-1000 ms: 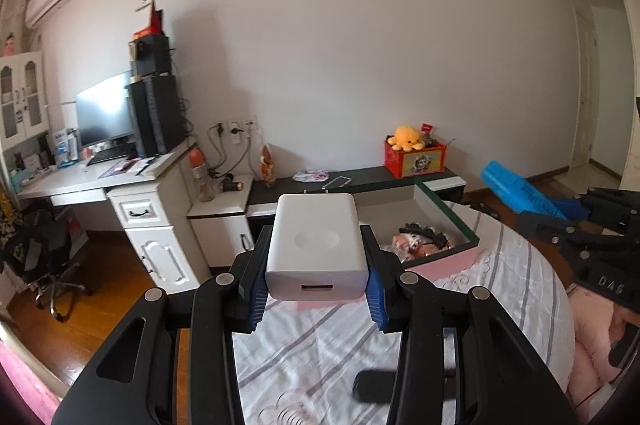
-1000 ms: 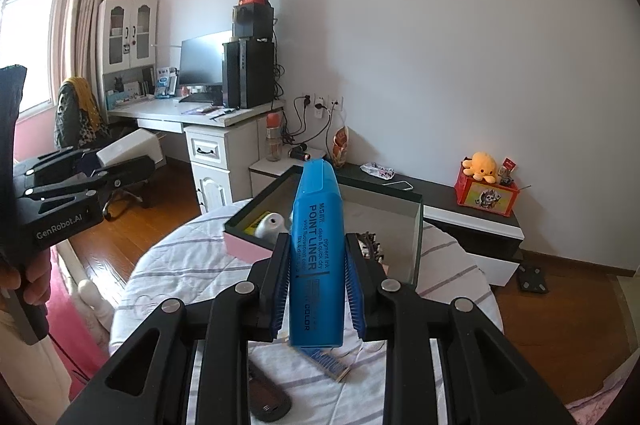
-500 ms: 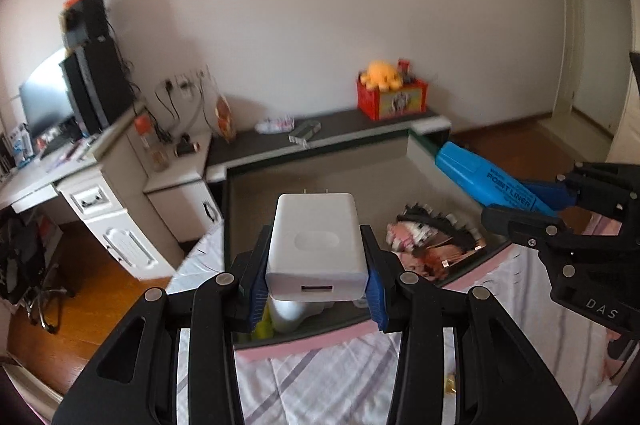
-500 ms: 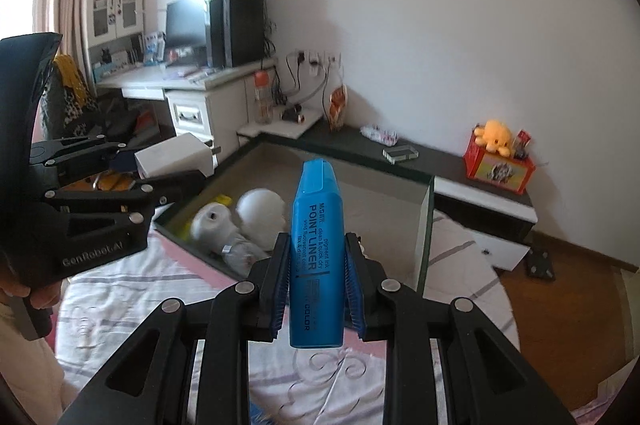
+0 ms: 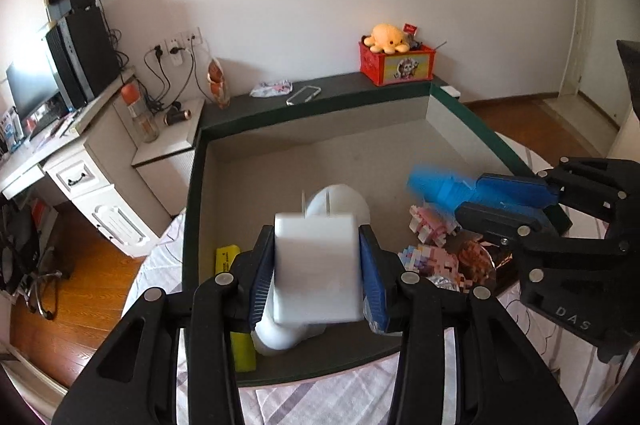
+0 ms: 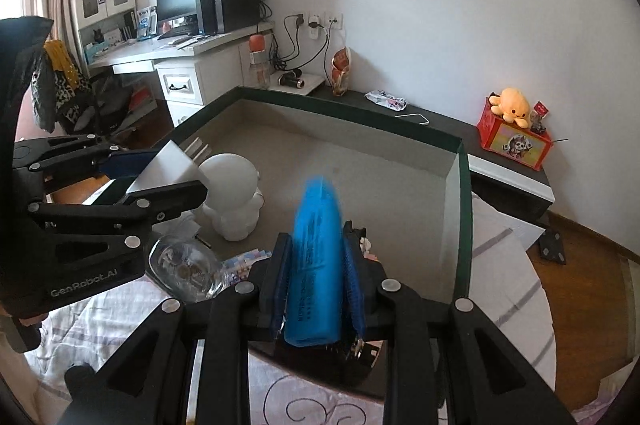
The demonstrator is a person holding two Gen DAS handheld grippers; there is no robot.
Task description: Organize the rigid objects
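Note:
My left gripper (image 5: 316,277) is shut on a white charger block (image 5: 316,265), held over the near left part of a green-rimmed open box (image 5: 192,185). The charger also shows in the right wrist view (image 6: 168,171). My right gripper (image 6: 316,285) is shut on a blue highlighter (image 6: 316,265), held over the box's near right part; it also shows in the left wrist view (image 5: 436,185). In the box lie a white figurine (image 6: 234,193), pink block toys (image 5: 432,257) and a yellow item (image 5: 228,257).
The box sits on a striped cloth (image 5: 320,401). A clear glass piece (image 6: 184,269) lies near the box's front. Behind are a dark shelf (image 5: 304,101) with a red toy box (image 5: 396,61), and a white desk (image 5: 80,161) on the left.
Both grippers have moved forward and tilted down over the open box, each still holding its object. The box interior now fills the views.

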